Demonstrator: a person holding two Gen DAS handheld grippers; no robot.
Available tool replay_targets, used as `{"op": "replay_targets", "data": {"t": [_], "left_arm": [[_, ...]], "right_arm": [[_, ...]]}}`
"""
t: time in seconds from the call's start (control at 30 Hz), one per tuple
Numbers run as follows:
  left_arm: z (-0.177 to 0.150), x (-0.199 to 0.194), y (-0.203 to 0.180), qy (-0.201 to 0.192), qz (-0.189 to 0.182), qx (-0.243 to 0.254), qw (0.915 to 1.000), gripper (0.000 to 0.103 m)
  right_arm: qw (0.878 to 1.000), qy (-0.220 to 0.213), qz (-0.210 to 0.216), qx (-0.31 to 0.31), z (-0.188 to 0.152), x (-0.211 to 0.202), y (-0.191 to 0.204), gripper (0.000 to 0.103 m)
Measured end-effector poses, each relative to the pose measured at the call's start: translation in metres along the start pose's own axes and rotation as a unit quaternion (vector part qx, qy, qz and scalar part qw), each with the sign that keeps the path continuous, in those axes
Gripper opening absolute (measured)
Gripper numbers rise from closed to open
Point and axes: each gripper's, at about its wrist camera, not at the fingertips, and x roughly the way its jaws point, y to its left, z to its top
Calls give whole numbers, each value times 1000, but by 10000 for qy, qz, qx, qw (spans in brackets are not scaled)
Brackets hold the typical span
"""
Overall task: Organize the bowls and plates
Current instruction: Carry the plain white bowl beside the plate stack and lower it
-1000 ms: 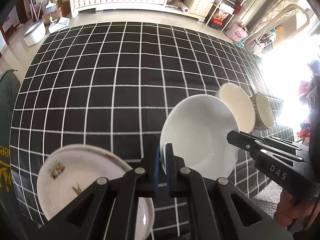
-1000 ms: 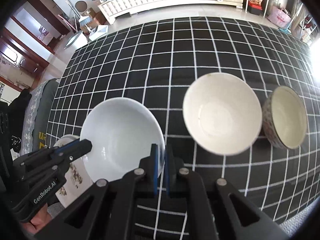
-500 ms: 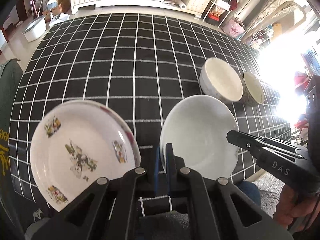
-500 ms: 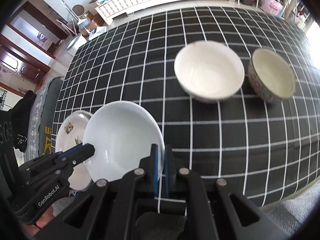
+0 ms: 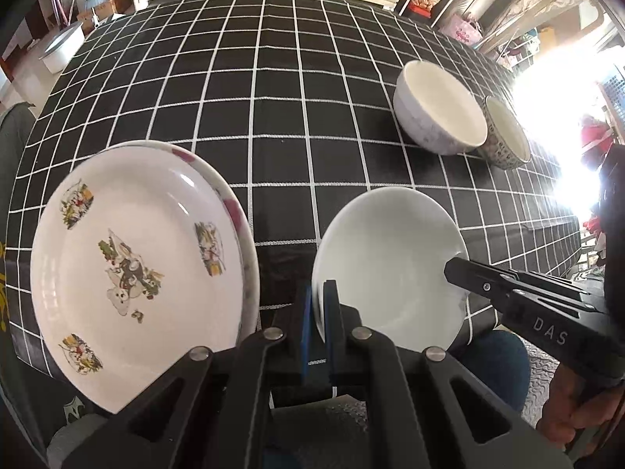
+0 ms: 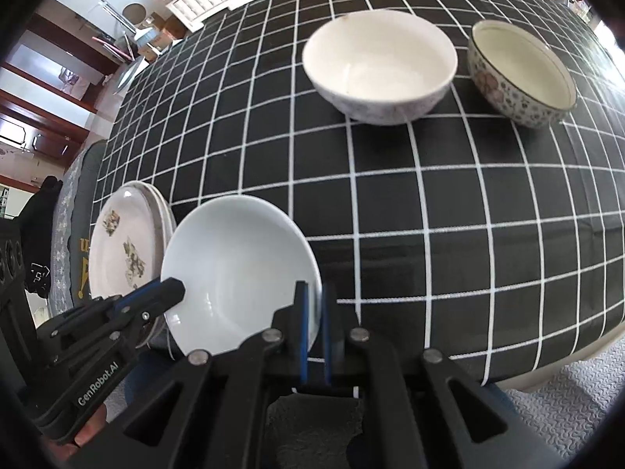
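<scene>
Hanging over the near edge of the table, a plain white deep plate (image 5: pixel 386 262) is held by its rim from both sides. The left gripper (image 5: pixel 321 312) is clamped tight on the plate's left rim, its blue pads (image 5: pixel 306 324) pressed against the thin edge. The right gripper (image 6: pixel 315 312) pinches the opposite rim in the same way, closed right down on the porcelain. In the left wrist view that right gripper reaches in from the right as a black beak marked "DAS", its tip on the plate's far rim; in the right wrist view the left one comes in from the lower left.

Just beside the plate, to its left, lies a stack of flower-patterned plates (image 5: pixel 133 269), resting at the table's near corner and jutting a little past the edge.

Well apart, farther back and to the right, a white bowl (image 6: pixel 379 66) and a smaller floral-patterned bowl (image 6: pixel 523 74) stand upright just beside each other, touching or nearly so.

All of it rests on a black tablecloth with a white grid (image 6: pixel 429 203). Below the edge a grey textured floor mat (image 6: pixel 578 383) shows.
</scene>
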Motion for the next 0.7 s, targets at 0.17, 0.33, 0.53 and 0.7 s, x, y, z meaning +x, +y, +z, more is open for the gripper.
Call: {"op": "replay_targets", "data": {"t": [0.17, 0.33, 0.53, 0.7], "left_arm": [[-2, 7, -5, 30, 18, 6, 10000, 4], [-3, 7, -1, 34, -23, -26, 10000, 4], [-4, 8, -3, 12, 43, 36, 10000, 4], [-3, 1, 0, -73, -28, 16, 10000, 4]], "right_arm": [[10000, 15, 9, 24, 0, 4, -5, 9], [10000, 9, -37, -61, 0, 4, -3, 9], [9994, -55, -218, -267, 0, 4, 3, 9], [9995, -61, -196, -251, 0, 3, 2, 9]]}}
